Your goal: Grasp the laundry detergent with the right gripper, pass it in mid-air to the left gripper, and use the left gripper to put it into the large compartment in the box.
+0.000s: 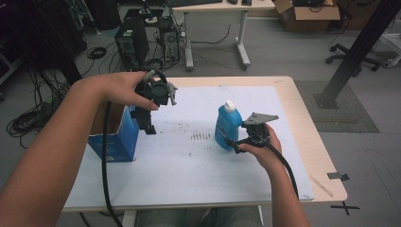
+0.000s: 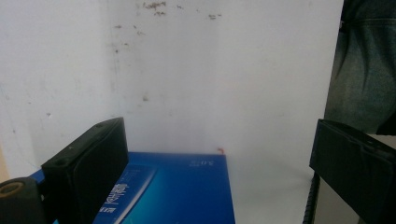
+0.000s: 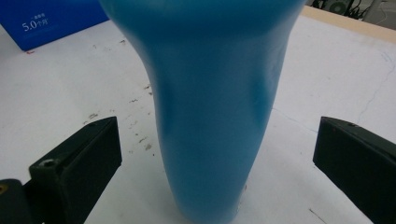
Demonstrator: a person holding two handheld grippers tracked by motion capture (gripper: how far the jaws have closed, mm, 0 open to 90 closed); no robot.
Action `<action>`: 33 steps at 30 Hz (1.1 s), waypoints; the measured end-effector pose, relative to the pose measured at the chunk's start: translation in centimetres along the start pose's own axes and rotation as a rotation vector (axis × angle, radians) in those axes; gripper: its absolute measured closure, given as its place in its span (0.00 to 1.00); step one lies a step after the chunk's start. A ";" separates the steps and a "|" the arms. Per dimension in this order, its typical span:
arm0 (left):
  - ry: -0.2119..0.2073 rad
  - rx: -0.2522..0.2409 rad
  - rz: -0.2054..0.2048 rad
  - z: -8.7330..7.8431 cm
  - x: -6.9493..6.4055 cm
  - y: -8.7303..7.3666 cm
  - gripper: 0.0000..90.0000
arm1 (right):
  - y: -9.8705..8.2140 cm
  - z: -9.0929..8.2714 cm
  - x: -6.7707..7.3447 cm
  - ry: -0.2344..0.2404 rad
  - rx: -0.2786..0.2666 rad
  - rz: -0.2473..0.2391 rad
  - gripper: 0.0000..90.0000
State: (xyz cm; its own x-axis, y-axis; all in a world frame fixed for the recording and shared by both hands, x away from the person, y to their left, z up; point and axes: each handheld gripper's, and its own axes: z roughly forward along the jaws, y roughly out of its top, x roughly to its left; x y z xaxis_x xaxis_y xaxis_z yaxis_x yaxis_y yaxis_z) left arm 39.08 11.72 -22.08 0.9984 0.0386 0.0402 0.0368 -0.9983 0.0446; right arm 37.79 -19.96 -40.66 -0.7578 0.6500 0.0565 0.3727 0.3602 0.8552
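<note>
Blue bottle (image 1: 228, 126) with a white cap stands upright near the middle of the white mat (image 1: 198, 170) on the table (image 1: 302, 113), just ahead of the right gripper (image 1: 236, 142). In the right gripper view the bottle (image 3: 210, 116) sits between the two black jaws, which stand wide apart and clear of its sides, so the right tongs are released and grasp nothing. Its body looks like smooth moulded plastic with a pinched waist and shallow dents, so it likely gives a little under pressure and may be slippery; if it is full it will be fairly heavy low down and could tip if pushed high. The narrowed waist seems the best place to close on, square across the body. No label on the bottle can be read from here. The left gripper (image 1: 150, 124) is held above the table beside the open blue box (image 1: 118, 137); in the left gripper view its jaws are also spread, holding nothing, with the box (image 2: 177, 191) below. The box (image 3: 51, 21) carries white print that reads "5.0" followed by small characters too fine to make out.
</note>
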 end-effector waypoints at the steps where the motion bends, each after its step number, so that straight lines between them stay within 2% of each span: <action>1: 0.000 0.000 0.001 0.0 0.0 0.0 0.05 | 0.0 0.1 0.1 -0.005 -0.006 0.003 0.01; 8: 0.002 0.000 0.001 0.1 0.0 -0.1 0.05 | -0.6 0.5 0.4 -0.069 -0.055 0.021 0.00; 33: 0.002 -0.002 0.003 0.2 0.0 0.1 0.05 | -1.6 2.4 1.3 -0.139 -0.203 0.058 0.00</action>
State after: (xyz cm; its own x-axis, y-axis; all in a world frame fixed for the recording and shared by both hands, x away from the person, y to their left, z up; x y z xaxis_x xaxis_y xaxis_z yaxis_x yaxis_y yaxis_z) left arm 39.10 11.63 -22.26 0.9985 0.0356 0.0428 0.0336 -0.9983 0.0467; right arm 37.52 -18.07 -43.19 -0.6520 0.7567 0.0490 0.2874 0.1869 0.9394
